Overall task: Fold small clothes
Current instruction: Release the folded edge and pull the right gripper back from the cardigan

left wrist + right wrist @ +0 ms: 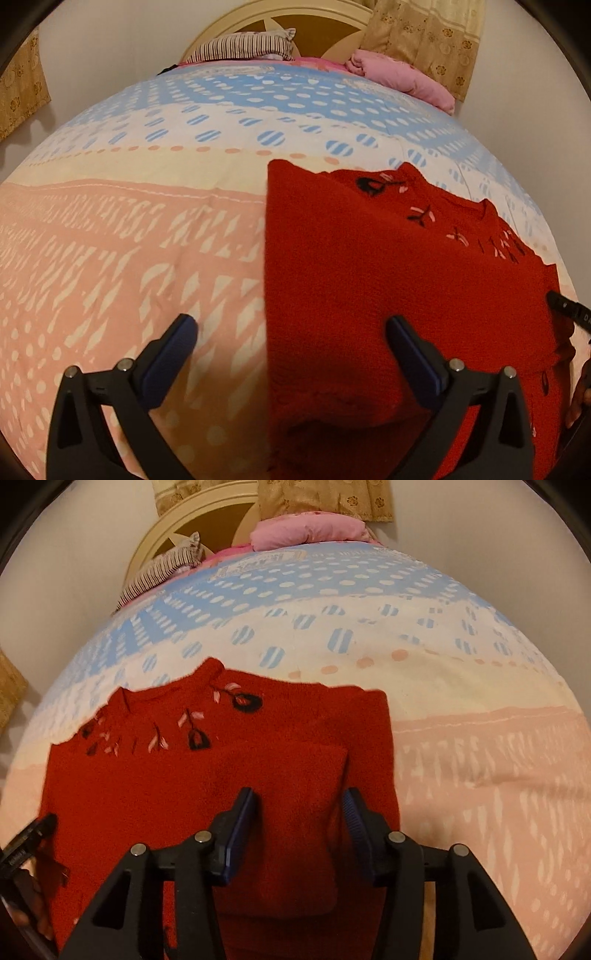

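Observation:
A small red knitted sweater with black and pink embroidered flowers lies flat on the bed. In the right wrist view the sweater has its right side and sleeve folded inward over the body. My left gripper is open, hovering over the sweater's left edge. My right gripper is open above the folded sleeve. The other gripper's tip shows at the right edge of the left wrist view and the other gripper's tip at the left edge of the right wrist view.
The bedsheet is patterned pink, cream and blue. A striped pillow and a pink blanket lie at the head by the cream headboard. Floral curtains hang behind.

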The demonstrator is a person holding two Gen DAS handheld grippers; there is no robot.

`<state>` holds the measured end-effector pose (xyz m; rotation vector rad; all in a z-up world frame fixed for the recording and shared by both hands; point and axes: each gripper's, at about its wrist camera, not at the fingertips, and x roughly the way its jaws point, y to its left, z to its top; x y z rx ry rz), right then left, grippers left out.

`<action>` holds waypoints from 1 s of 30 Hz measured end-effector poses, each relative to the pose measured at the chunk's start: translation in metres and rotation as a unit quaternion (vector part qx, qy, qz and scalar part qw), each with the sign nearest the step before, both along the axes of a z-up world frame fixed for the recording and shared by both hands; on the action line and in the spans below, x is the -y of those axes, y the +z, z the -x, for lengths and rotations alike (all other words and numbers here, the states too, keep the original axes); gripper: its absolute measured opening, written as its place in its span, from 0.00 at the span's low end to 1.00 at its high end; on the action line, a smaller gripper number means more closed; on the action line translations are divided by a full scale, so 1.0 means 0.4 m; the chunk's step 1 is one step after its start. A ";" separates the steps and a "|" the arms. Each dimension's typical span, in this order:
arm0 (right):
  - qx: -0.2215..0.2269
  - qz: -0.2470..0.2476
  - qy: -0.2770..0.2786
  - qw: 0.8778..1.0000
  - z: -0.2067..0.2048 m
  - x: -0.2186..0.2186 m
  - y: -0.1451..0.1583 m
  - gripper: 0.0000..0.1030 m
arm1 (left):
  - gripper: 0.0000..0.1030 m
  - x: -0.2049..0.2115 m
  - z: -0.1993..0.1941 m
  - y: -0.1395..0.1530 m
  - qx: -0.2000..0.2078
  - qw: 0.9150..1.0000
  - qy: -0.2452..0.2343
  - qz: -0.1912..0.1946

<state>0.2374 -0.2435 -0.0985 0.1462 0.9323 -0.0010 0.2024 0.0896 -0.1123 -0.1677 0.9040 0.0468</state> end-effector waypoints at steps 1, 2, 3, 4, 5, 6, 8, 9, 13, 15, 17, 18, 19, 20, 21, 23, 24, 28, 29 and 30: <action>0.005 0.015 0.005 1.000 -0.003 -0.007 0.008 0.15 | 1.00 -0.002 0.001 0.000 0.001 1.000 0.000 0.002; 0.011 0.026 0.008 1.000 -0.001 -0.012 0.019 0.15 | 1.00 -0.004 0.000 -0.002 0.001 1.000 0.000 0.004; 0.026 0.037 0.007 0.999 0.004 -0.018 0.033 0.15 | 1.00 -0.004 0.000 -0.002 0.001 1.000 0.000 0.004; 0.048 0.053 0.009 0.997 0.018 -0.025 0.054 0.15 | 1.00 -0.004 -0.003 -0.003 0.001 1.000 -0.001 0.003; 0.069 0.071 0.014 0.995 0.034 -0.033 0.077 0.15 | 1.00 -0.002 -0.004 -0.003 0.001 1.000 -0.001 0.002; 0.088 0.090 0.020 0.992 0.049 -0.042 0.095 0.15 | 1.00 -0.002 -0.004 -0.004 0.001 1.000 -0.001 0.002; 0.098 0.130 0.021 0.986 0.053 -0.044 0.104 0.25 | 1.00 -0.003 -0.003 -0.003 0.001 1.000 0.000 0.003; 0.090 0.172 0.005 0.981 0.047 -0.037 0.097 0.27 | 1.00 -0.004 -0.002 -0.004 0.002 1.000 0.000 0.005; 0.066 0.180 -0.043 0.981 0.045 0.043 0.093 0.27 | 1.00 -0.002 -0.004 -0.005 0.002 1.000 0.000 0.006; 0.073 0.126 -0.047 0.988 0.065 0.068 0.102 0.27 | 1.00 -0.002 -0.004 -0.005 0.002 1.000 0.000 0.006; 0.074 0.103 -0.036 0.991 0.077 0.064 0.101 0.27 | 1.00 -0.002 -0.004 -0.006 0.002 1.000 0.000 0.006; 0.071 0.097 -0.025 0.992 0.078 0.052 0.093 0.27 | 1.00 -0.002 -0.004 -0.006 0.002 1.000 0.000 0.006; 0.065 0.092 -0.008 0.994 0.078 0.034 0.078 0.27 | 1.00 -0.002 -0.004 -0.006 0.002 1.000 0.000 0.006; 0.057 0.094 0.012 0.994 0.078 0.013 0.059 0.27 | 1.00 -0.002 -0.004 -0.006 0.002 1.000 0.000 0.006; 0.046 0.103 0.026 0.993 0.071 -0.003 0.037 0.27 | 1.00 -0.002 -0.005 -0.007 0.002 1.000 0.000 0.006; 0.009 0.126 0.034 0.991 0.056 -0.023 -0.016 0.28 | 1.00 -0.001 -0.006 -0.007 0.002 1.000 0.000 0.006; 0.013 0.125 0.029 0.992 0.057 -0.020 -0.019 0.36 | 1.00 -0.001 -0.006 -0.008 0.002 1.000 0.000 0.007; -0.010 0.112 -0.020 0.993 0.053 0.022 0.003 0.55 | 1.00 -0.005 -0.004 -0.008 0.001 1.000 -0.005 0.015; -0.004 0.094 -0.031 0.995 0.073 0.035 0.022 0.55 | 1.00 -0.009 -0.003 -0.006 0.000 1.000 -0.008 0.019; 0.014 0.069 -0.041 0.997 0.107 0.049 0.051 0.55 | 1.00 -0.015 0.003 -0.003 -0.004 0.999 -0.016 0.027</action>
